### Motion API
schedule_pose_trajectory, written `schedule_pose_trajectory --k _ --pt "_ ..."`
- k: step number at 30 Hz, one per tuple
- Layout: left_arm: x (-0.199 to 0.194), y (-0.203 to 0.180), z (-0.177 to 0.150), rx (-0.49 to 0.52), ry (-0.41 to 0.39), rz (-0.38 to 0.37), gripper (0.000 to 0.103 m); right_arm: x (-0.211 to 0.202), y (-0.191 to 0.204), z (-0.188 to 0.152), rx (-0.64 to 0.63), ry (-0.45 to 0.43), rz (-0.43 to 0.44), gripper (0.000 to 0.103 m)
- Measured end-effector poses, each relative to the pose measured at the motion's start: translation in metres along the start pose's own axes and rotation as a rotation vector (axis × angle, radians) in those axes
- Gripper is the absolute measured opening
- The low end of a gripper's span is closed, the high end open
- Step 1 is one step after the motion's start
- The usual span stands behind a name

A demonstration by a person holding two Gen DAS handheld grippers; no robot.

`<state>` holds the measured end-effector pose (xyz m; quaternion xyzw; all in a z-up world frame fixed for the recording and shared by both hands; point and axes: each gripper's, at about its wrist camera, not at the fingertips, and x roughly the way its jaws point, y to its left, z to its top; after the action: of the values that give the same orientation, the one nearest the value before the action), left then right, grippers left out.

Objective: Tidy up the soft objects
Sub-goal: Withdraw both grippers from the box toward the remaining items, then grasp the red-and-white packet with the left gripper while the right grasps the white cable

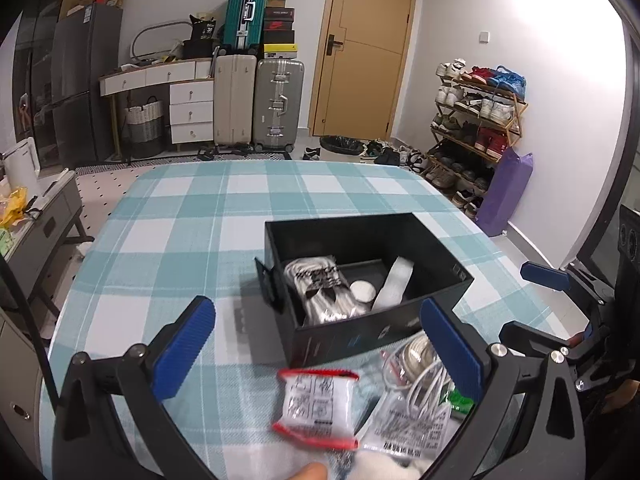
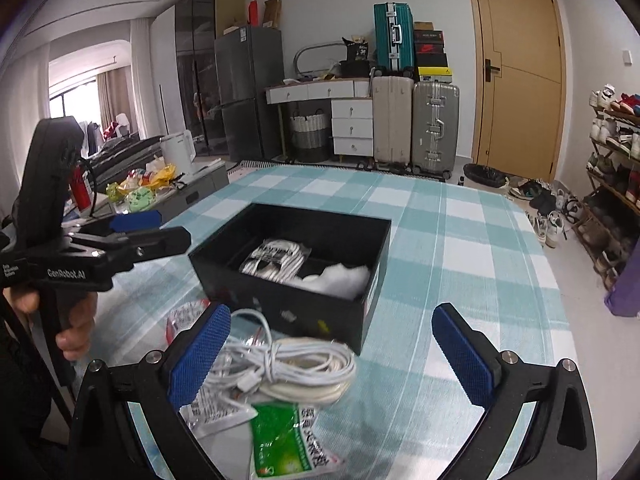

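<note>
Both pairs of jaws gape empty: the white cable coil [image 2: 296,368] lies on the tablecloth before the black box [image 2: 292,268], nearest the right gripper [image 2: 336,356], with the left gripper [image 1: 320,348] over the red-edged packet [image 1: 318,408].

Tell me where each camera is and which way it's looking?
Left wrist: sits on the left gripper, looking down its open blue fingers at the black box; a fingertip shows below.
Right wrist: sits on the right gripper, open over the white cable; a hand holds the other gripper.
Both show the box and checked tablecloth.
</note>
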<state>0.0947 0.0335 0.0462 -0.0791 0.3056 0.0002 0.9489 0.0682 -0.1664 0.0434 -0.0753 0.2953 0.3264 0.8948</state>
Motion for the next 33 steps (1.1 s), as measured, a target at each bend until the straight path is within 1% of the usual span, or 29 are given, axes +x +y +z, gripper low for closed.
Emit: schedule_pose_trajectory --k 8,17,33 --pt "-0.006 0.001 -0.012 0.007 0.003 0.003 0.103 0.004 0.009 -0.011 0.002 0.029 0.021 0.102" --pt "-0.008 0.006 -0.018 0.000 0.008 0.007 0.103 0.007 0.001 -0.018 0.010 0.058 0.016 0.102" --pt "0.000 0.012 -0.032 -0.013 0.053 0.012 0.103 0.034 0.006 -0.025 0.000 0.136 0.061 0.102"
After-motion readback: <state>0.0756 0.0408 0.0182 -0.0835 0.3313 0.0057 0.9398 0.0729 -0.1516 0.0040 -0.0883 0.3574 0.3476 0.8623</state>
